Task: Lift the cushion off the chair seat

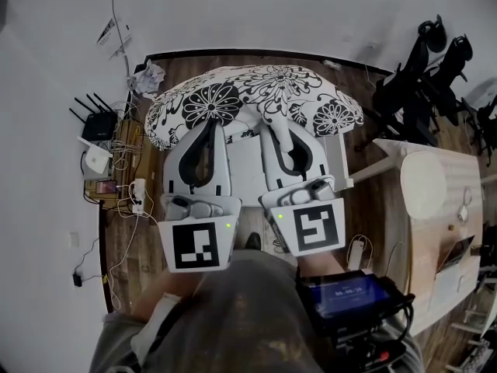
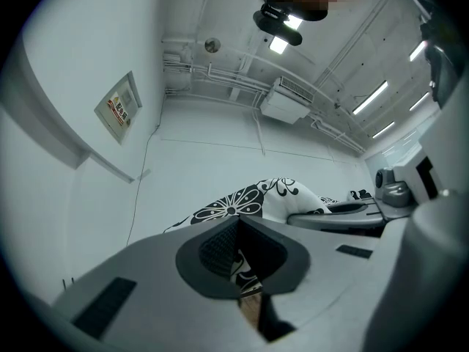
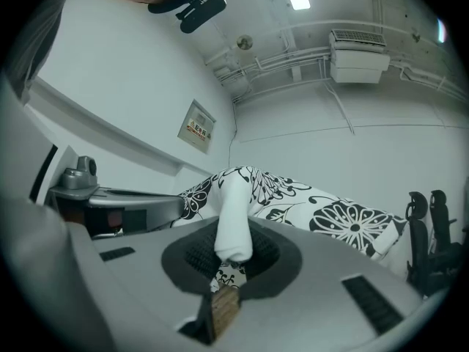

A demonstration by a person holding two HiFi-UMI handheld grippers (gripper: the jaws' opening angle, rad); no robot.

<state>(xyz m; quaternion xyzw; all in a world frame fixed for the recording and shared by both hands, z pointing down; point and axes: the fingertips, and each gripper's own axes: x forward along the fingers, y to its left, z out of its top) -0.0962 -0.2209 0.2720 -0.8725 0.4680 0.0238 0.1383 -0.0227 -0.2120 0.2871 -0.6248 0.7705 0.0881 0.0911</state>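
Observation:
The cushion [image 1: 256, 92] is white with black flowers. It hangs in front of me, pinched along its near edge by both grippers. My left gripper [image 1: 210, 128] is shut on the cushion's left part, and a strip of patterned fabric [image 2: 240, 264] shows between its pads. My right gripper [image 1: 273, 123] is shut on a white fold of the cushion [image 3: 233, 229]. The cushion [image 2: 249, 200] bulges beyond the left gripper [image 2: 238, 224], and it [image 3: 330, 211] spreads out past the right gripper [image 3: 233, 249]. A pale chair seat [image 1: 245, 173] lies below, between the two grippers.
A router [image 1: 97, 127], a power strip [image 1: 138, 195] and loose cables lie on the wood floor at the left. A wooden table [image 1: 435, 200] stands at the right, with black office chairs [image 1: 435, 68] behind it. A white wall runs along the far side.

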